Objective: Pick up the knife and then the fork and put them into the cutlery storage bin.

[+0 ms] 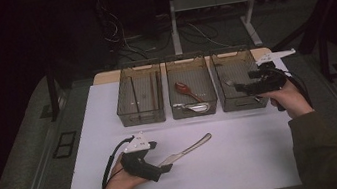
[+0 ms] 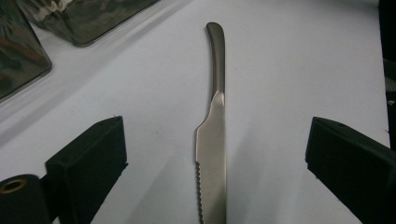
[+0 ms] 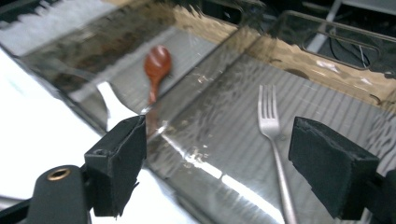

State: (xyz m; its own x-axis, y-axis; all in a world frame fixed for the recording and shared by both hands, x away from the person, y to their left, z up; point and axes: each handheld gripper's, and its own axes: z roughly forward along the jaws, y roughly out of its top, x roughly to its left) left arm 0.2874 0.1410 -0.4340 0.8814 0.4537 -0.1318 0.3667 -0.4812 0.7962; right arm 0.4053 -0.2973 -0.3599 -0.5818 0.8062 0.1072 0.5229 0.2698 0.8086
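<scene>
A steel knife (image 1: 187, 151) (image 2: 212, 140) with a serrated blade lies flat on the white mat (image 1: 247, 158). My left gripper (image 1: 167, 165) (image 2: 217, 126) rests low at the blade end, open; the blade lies between the wide jaws and neither pad touches it. Over the right-hand clear bin (image 1: 231, 55) (image 3: 327, 93) my right gripper (image 1: 239, 88) (image 3: 217, 135) hangs open with nothing held. A steel fork (image 3: 273, 135) (image 1: 229, 84) lies on that bin's floor, below and between the jaws.
Three clear bins stand in a row at the mat's far edge. The middle bin (image 1: 188, 62) holds a brown spoon (image 1: 185, 89) (image 3: 156, 63) and a metal spoon (image 1: 193, 107). The left bin (image 1: 142, 109) looks bare. Beyond the table are desk legs and cables.
</scene>
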